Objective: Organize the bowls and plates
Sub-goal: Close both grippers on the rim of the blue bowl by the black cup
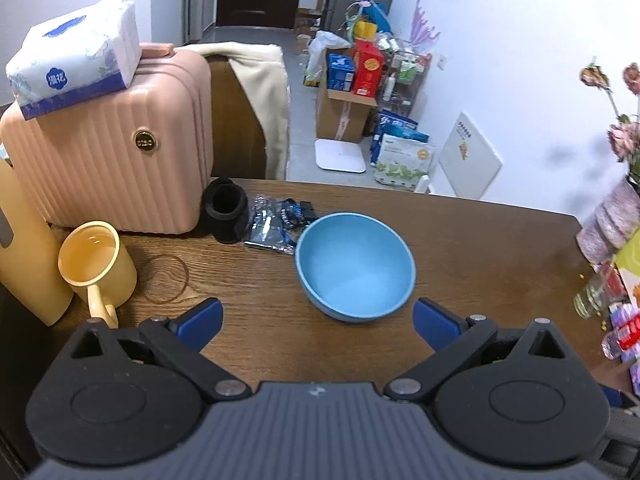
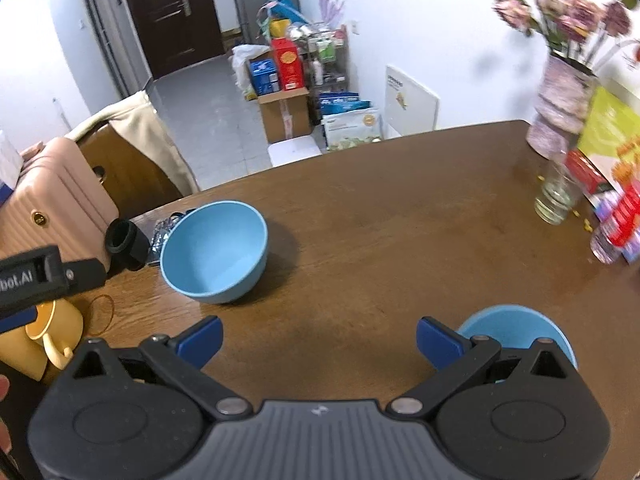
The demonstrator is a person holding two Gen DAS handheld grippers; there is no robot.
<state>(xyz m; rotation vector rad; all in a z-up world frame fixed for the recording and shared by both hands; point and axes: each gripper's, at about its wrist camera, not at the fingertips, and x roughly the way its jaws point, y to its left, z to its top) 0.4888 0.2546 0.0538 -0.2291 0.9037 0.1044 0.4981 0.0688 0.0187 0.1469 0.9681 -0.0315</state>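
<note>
A light blue bowl (image 1: 355, 266) stands upright and empty on the brown wooden table (image 1: 480, 248), just ahead of my left gripper (image 1: 318, 322), which is open with nothing between its blue pads. The right wrist view shows the same bowl (image 2: 215, 251) to the left, well apart from my right gripper (image 2: 319, 340), also open and empty. A second blue dish (image 2: 516, 330) lies close behind the right finger of the right gripper, partly hidden by it. Part of the left gripper's body (image 2: 44, 276) enters the right wrist view at the left edge.
A yellow mug (image 1: 96, 268), a yellow bottle (image 1: 24, 264), a pink suitcase (image 1: 116, 148) with a tissue pack (image 1: 72, 56), a black cylinder (image 1: 225, 210) and a plastic packet (image 1: 276, 222) crowd the table's left. A vase of flowers (image 2: 564, 104), a glass (image 2: 556, 196) and snack packs (image 2: 616, 224) stand at the right.
</note>
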